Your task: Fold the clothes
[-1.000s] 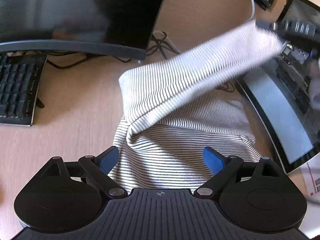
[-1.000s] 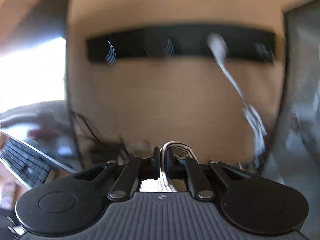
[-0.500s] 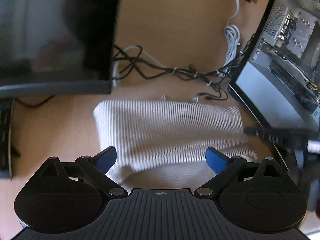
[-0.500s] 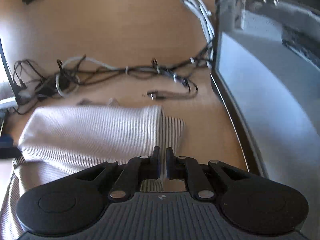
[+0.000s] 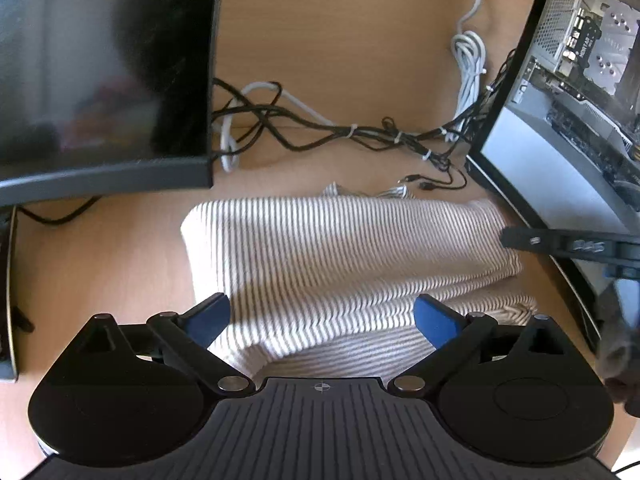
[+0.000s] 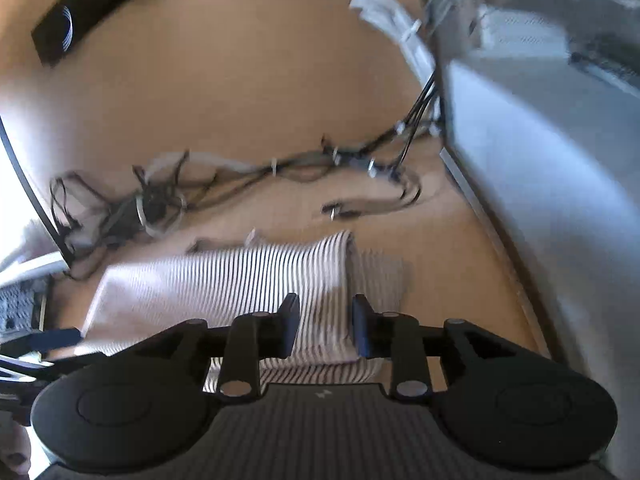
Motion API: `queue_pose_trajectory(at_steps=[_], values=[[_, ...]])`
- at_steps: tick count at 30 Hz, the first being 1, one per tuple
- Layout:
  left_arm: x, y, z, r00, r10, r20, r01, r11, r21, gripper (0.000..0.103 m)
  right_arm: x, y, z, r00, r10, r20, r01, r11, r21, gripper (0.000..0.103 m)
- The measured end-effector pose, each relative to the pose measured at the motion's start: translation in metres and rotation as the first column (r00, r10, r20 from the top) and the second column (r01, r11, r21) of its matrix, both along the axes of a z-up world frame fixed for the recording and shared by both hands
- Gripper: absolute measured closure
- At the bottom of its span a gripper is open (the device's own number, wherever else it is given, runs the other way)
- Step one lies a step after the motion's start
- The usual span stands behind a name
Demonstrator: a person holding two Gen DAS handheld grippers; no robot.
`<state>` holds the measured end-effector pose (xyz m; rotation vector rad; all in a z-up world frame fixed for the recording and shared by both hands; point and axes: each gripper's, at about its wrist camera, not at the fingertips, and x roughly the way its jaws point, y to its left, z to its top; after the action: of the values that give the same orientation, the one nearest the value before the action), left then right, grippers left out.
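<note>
A white garment with thin dark stripes [image 5: 340, 256] lies folded over on the wooden desk [image 5: 340, 40]. It also shows in the right wrist view [image 6: 240, 284]. My left gripper [image 5: 322, 318] is open, its blue fingertips [image 5: 434, 320] spread over the garment's near edge, holding nothing. My right gripper [image 6: 325, 326] is open a little above the garment's right end, with nothing between its fingers. The right gripper's fingers also show at the right of the left wrist view [image 5: 560, 244].
A dark monitor [image 5: 100, 72] stands at the left. A tangle of black and white cables [image 5: 340, 132] lies behind the garment. An open computer case [image 5: 580, 100] stands at the right. A keyboard edge [image 6: 24, 308] shows at the far left.
My right gripper carried the garment's end across and down onto the desk, then opened and let it go. The garment now lies folded flat. My left gripper stayed open.
</note>
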<state>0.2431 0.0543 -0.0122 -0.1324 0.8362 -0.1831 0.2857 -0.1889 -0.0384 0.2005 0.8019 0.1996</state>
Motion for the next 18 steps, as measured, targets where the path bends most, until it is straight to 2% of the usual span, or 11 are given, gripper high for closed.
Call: queue_pose_trajectory(at_steps=[1, 2, 5, 10, 12, 16, 18], values=[[-0.001, 0.002, -0.001, 1.000, 0.004, -0.004, -0.004, 1.000, -0.003, 0.002, 0.001, 0.004, -0.004, 1.000, 0.002, -0.009, -0.002, 1.000, -0.011, 0.075], [-0.002, 0.003, -0.001, 1.000, 0.008, -0.007, -0.008, 1.000, -0.004, 0.002, 0.001, 0.005, -0.004, 1.000, 0.008, -0.007, -0.008, 1.000, -0.012, 0.089], [-0.004, 0.007, 0.000, 1.000, 0.020, -0.005, -0.020, 1.000, -0.011, 0.002, -0.006, 0.001, 0.012, 0.999, 0.031, 0.033, -0.032, 0.999, 0.041, 0.093], [0.000, 0.004, 0.004, 1.000, 0.017, 0.020, -0.017, 1.000, -0.026, 0.002, -0.021, -0.009, 0.039, 0.994, 0.027, 0.105, -0.029, 0.999, 0.014, 0.093], [0.002, 0.003, 0.004, 1.000, 0.012, 0.026, -0.012, 0.999, -0.032, 0.001, -0.024, -0.012, 0.031, 0.997, 0.024, 0.079, -0.023, 1.000, -0.010, 0.093], [0.007, -0.001, -0.006, 1.000, 0.004, 0.002, -0.004, 1.000, -0.014, 0.000, -0.027, -0.014, -0.007, 0.999, 0.005, -0.037, -0.006, 0.999, -0.050, 0.093], [0.009, -0.004, -0.014, 1.000, 0.004, -0.012, -0.004, 1.000, 0.013, 0.000, -0.029, -0.013, -0.010, 1.000, 0.001, -0.025, -0.002, 0.998, -0.064, 0.093]])
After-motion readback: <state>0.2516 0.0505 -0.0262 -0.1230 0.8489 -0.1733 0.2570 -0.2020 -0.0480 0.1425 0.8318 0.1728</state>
